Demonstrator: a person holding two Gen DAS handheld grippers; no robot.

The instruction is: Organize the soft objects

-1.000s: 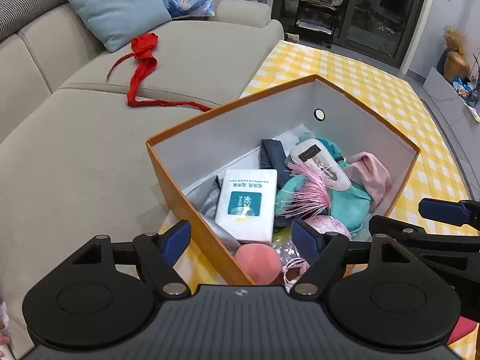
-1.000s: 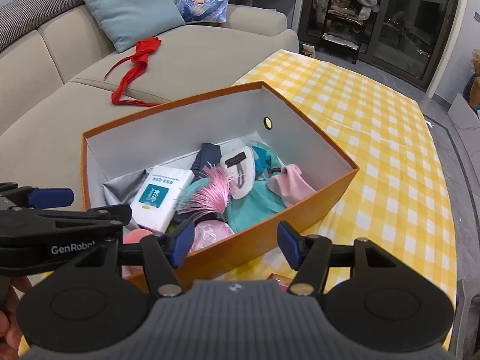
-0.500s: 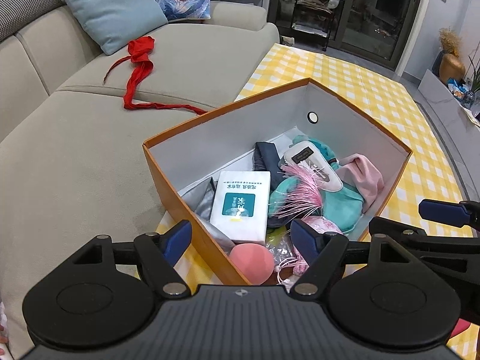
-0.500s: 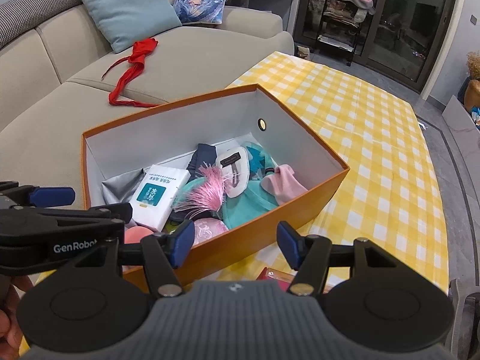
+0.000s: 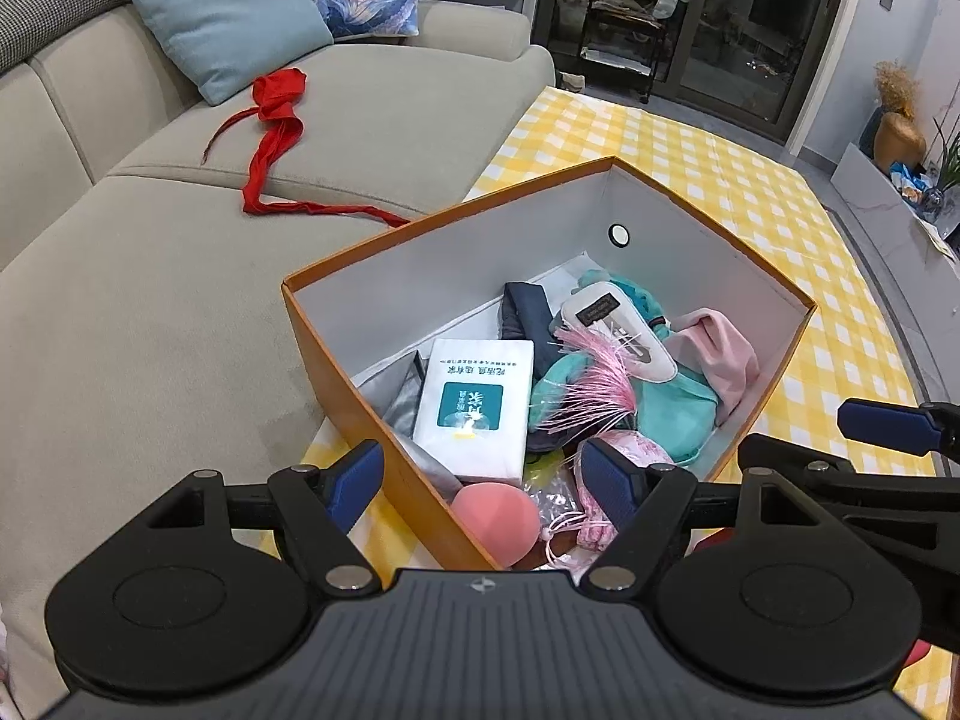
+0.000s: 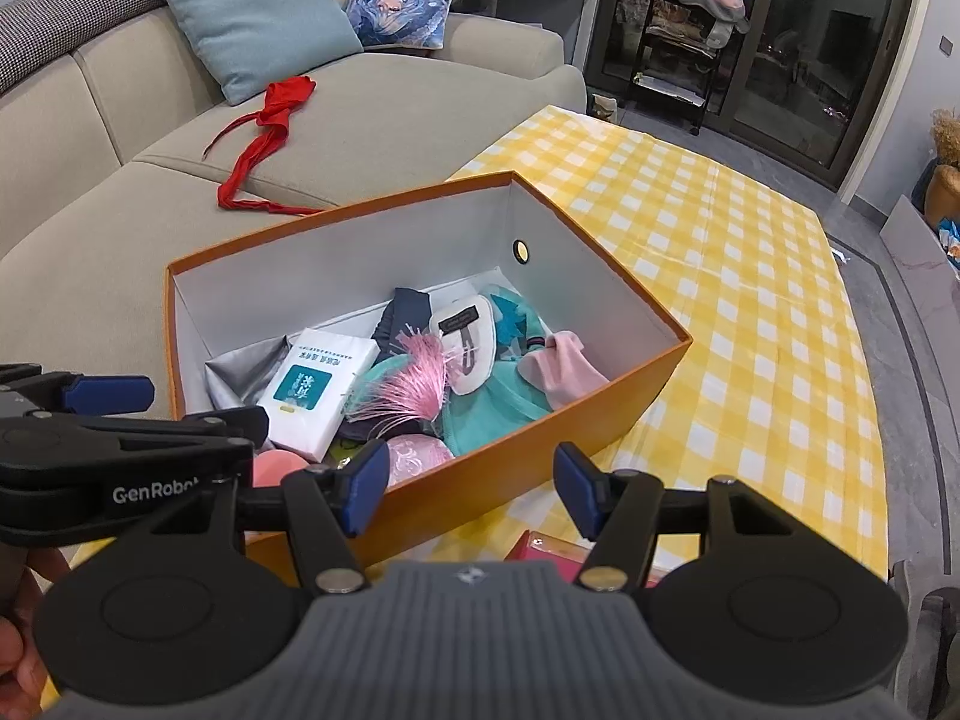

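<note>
We are in a home living room: a grey sofa (image 5: 180, 252) with cushions (image 5: 222, 12), and glass doors (image 6: 840, 48) behind.

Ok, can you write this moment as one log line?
left tool: open, empty | right tool: open, empty | orange box: full of soft things | red cloth: on sofa

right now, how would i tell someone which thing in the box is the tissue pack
Find the orange box on the yellow checked cloth beside the sofa. At its sofa-side end, beside crumpled silver fabric, lies the tissue pack. It is the only flat white rectangle there, with a teal label, among loose pink and teal soft things.
</note>
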